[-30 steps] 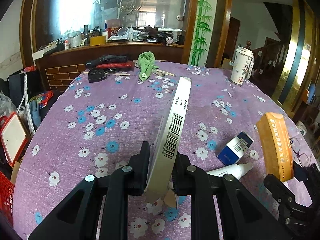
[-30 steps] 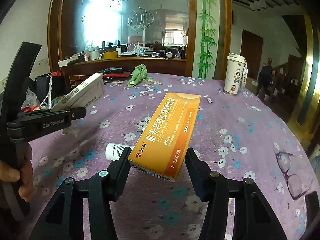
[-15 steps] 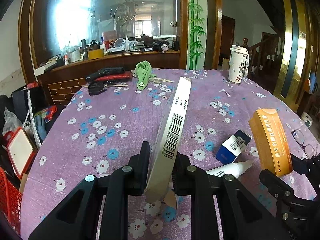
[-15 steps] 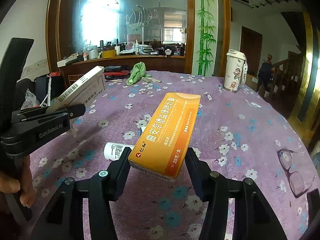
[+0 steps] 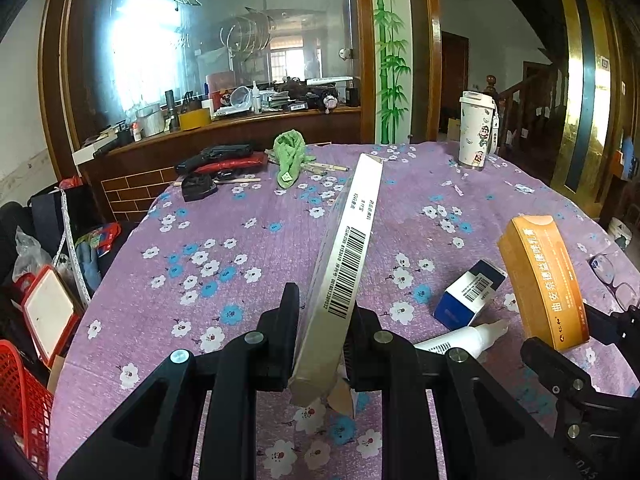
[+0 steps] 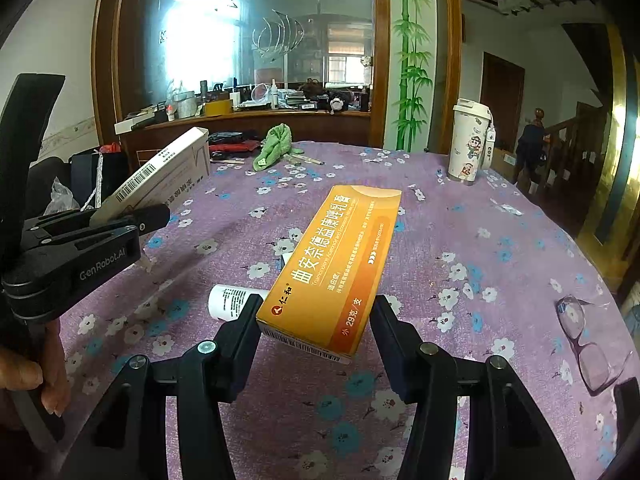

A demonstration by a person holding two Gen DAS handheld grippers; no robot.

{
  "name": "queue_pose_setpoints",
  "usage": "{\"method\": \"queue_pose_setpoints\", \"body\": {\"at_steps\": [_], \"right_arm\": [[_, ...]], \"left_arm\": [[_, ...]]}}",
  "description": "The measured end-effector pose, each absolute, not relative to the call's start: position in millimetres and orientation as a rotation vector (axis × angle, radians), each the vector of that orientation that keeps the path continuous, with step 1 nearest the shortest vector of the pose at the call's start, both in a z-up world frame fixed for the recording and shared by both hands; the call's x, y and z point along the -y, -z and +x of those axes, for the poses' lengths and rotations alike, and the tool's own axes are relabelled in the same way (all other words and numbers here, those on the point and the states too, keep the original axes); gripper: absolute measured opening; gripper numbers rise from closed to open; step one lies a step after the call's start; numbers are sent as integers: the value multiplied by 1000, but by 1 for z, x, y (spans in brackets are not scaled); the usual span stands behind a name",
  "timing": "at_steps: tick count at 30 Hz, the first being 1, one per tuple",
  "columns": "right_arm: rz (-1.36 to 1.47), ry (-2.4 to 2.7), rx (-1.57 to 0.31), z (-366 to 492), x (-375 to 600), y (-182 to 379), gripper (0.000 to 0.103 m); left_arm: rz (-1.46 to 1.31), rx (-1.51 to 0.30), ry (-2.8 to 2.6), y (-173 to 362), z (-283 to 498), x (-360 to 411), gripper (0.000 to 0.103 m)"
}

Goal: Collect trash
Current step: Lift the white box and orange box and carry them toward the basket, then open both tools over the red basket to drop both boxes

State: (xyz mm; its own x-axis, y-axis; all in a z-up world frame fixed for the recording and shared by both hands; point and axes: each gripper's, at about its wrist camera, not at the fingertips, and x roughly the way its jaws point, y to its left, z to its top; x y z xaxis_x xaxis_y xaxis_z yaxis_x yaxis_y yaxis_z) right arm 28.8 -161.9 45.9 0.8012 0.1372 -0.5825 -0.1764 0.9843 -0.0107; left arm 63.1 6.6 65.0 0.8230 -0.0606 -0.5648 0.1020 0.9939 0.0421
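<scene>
Two boxes held, one in each tongs

Left tongs (image 5: 320, 344) clamp white box (image 5: 348, 256); right tongs (image 6: 316, 332) clamp orange box (image 6: 336, 268); both point away over bench (image 6: 500, 248).

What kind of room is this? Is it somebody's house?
Most likely a lived-in home, a dining or sitting room. A round table wears a flowery purple cloth, a cartoon tumbler stands on it, a cluttered wooden counter runs behind, and a staircase leads off at the right.

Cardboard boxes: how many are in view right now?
3: white box in left hand-held gripper; orange box in right hand-held gripper; blue box lying on table. More may be hidden.
</scene>
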Motion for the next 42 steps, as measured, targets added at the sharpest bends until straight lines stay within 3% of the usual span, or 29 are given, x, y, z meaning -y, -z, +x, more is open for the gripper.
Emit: {"method": "queue_pose_setpoints", "body": {"at_steps": [17, 24, 34, 42], "right_arm": [[-1, -169, -666, 34, 172, -45, 58], [-26, -236, -639, 7, 155, -72, 58], [-108, -532, -670, -10, 54, -104, 59], [-212, -812, -710, -19, -79, -109, 59]], "left_arm": [[53, -603, 82, -71, 62, -8, 19], [3, -591, 102, -96, 28, -33, 19], [-133, -553, -92, -114, -66, -165, 19], [-228, -595, -330, -94, -127, -282, 19]]}}
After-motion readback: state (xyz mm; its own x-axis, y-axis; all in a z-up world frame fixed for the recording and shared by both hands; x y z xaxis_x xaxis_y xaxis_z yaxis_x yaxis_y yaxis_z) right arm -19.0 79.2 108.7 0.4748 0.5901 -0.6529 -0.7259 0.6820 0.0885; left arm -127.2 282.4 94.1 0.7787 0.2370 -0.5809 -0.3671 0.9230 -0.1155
